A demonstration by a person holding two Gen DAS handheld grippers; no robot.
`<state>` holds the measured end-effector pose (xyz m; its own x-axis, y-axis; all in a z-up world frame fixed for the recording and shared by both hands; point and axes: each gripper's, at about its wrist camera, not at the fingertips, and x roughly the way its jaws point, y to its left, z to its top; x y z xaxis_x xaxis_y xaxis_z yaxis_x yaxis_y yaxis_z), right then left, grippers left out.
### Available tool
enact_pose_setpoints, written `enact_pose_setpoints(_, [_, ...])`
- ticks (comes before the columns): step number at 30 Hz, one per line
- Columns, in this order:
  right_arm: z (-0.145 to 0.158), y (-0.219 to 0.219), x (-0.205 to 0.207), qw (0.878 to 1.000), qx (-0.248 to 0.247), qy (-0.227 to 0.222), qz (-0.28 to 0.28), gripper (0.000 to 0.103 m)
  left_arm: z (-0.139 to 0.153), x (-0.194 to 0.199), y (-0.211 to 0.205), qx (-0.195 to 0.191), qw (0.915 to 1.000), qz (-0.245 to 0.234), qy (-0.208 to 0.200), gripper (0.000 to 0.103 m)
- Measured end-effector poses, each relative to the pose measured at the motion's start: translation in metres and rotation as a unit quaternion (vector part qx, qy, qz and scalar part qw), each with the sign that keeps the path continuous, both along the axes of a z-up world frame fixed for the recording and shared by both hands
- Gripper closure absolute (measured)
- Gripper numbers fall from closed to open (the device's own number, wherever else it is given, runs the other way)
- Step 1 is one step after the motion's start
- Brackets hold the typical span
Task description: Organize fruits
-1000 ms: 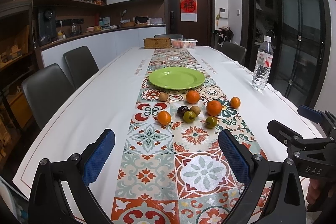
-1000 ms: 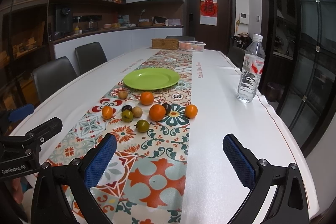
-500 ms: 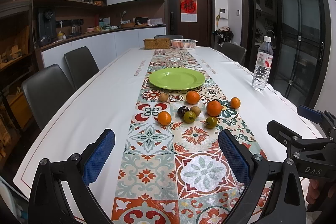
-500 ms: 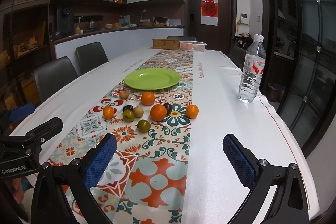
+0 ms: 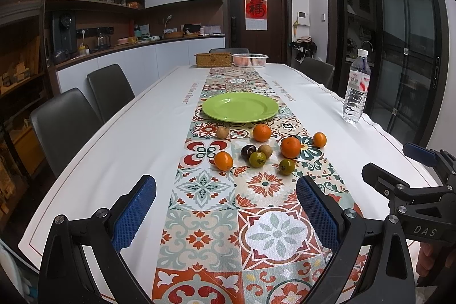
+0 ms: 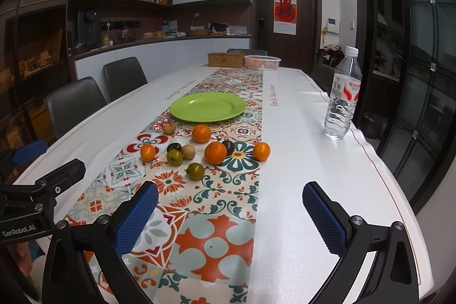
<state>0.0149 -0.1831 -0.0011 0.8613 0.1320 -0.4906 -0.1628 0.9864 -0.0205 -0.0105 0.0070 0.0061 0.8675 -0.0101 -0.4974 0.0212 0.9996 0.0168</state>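
Left wrist: fruits beyond (gaping) left claw

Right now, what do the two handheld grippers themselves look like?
Both match: black angular frames with silver screws, and jaws faced with blue textured pads. The left gripper shows "GenRobot.AI" in white on its side in the right wrist view; the right gripper shows "DAS" in the left wrist view. No cables visible.

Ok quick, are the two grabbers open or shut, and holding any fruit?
Left gripper: open, holding nothing.
Right gripper: open, holding nothing.
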Motion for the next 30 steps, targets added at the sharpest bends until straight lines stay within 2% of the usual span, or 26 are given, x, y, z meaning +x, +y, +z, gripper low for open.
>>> enact_pose_setpoints(24, [-0.004,0.01,0.0,1.0,-0.007,0.005,0.007,0.001,-0.001,0.002,0.003,-0.005,1.0,0.0,0.002,0.002])
enact_pose_setpoints(30, [-0.004,0.012,0.008,1.0,-0.008,0.009,0.016,0.001,-0.003,0.009,0.005,-0.003,0.9997,-0.022,0.008,0.002])
